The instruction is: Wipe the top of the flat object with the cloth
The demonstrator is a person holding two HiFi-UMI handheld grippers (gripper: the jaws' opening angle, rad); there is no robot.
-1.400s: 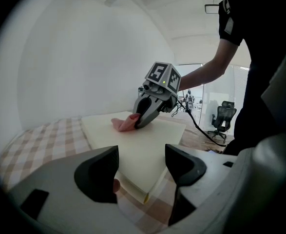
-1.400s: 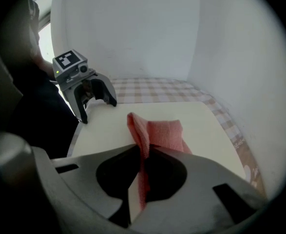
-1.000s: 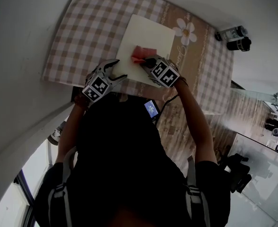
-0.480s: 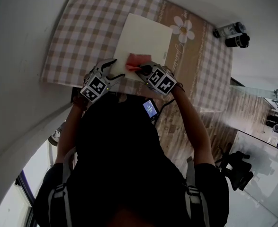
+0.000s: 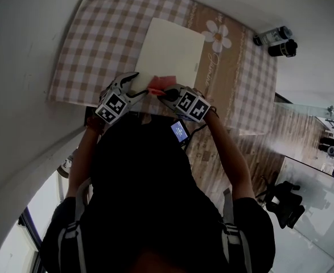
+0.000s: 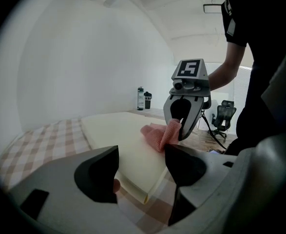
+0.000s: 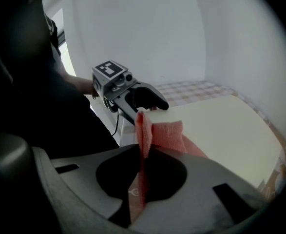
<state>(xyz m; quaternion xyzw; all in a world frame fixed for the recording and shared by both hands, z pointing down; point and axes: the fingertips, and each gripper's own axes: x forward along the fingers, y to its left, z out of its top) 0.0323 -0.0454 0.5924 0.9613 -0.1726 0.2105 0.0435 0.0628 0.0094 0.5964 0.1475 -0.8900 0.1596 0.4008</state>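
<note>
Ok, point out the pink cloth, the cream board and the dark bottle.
pink cloth (image 5: 159, 85), head view, middle of the bunched fabric
cream board (image 5: 172, 50), head view, bare centre of its top
dark bottle (image 5: 283, 49), head view, its body

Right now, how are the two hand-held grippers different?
The left hand-held gripper is open and holds nothing; the right hand-held gripper is shut on the pink cloth. The left one sits at the cream board's near corner; the right one rests the cloth on the board's near edge. Both carry a black-and-white marker cube.
</note>
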